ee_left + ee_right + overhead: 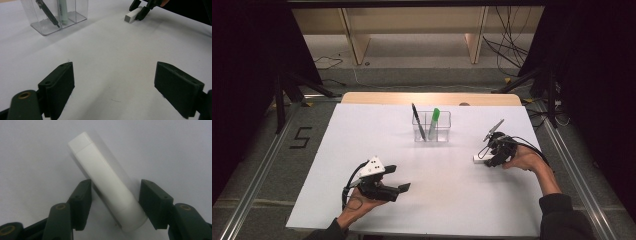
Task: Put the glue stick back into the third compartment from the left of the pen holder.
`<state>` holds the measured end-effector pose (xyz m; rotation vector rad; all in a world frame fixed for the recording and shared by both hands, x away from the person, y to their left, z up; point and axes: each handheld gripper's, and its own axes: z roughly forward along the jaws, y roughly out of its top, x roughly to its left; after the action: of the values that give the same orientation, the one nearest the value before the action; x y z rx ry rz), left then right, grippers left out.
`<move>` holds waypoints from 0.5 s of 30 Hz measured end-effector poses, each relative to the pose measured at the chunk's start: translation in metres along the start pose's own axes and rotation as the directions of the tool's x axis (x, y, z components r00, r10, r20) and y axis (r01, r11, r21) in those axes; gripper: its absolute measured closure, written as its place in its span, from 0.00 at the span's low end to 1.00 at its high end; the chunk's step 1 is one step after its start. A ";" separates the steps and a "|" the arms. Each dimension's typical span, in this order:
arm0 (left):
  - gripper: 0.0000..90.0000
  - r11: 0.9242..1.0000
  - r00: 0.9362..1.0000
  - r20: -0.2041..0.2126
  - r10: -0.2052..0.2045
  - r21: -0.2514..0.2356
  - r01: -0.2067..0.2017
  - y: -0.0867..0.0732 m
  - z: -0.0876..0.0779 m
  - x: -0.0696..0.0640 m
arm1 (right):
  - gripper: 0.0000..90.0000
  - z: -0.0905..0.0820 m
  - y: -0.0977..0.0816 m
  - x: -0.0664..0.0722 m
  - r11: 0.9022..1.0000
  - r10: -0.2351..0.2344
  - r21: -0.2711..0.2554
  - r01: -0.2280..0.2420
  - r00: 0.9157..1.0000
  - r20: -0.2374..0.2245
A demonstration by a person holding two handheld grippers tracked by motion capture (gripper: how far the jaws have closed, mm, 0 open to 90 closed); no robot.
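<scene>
A white stick [107, 185] lies flat on the white bench [437, 190], right of a clear holder [432, 127]. The right tool [115, 202] straddles the stick slantwise, jaws spread and not pressing it. The left tool [113, 87] hovers wide open above bare bench.

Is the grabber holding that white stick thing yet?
Not yet. The right gripper has its jaws around the white stick's rounded end, with gaps either side. The left gripper holds nothing.

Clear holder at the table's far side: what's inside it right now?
The clear holder has a black pen in one compartment and a green-capped marker in another, both leaning. The marker's lower tip is too blurred to make out.
</scene>
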<state>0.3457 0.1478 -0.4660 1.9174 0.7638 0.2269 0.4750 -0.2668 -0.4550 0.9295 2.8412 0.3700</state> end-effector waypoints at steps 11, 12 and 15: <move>0.18 1.000 1.000 -0.001 0.005 0.002 -0.005 0.000 -0.001 0.000 | 0.61 0.000 -0.002 -0.002 1.000 -0.003 0.004 0.004 1.000 -0.029; 0.18 1.000 1.000 -0.001 0.008 0.004 -0.008 0.000 -0.001 0.000 | 0.62 0.000 -0.002 -0.002 1.000 -0.006 0.004 0.006 1.000 -0.030; 0.18 1.000 1.000 0.001 0.008 0.005 -0.008 0.000 -0.001 0.000 | 0.68 -0.001 -0.002 -0.002 1.000 -0.014 0.006 0.014 0.999 -0.035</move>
<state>0.3450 0.1486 -0.4656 1.9250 0.7569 0.2293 0.4755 -0.2696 -0.4545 0.9131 2.8800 0.3800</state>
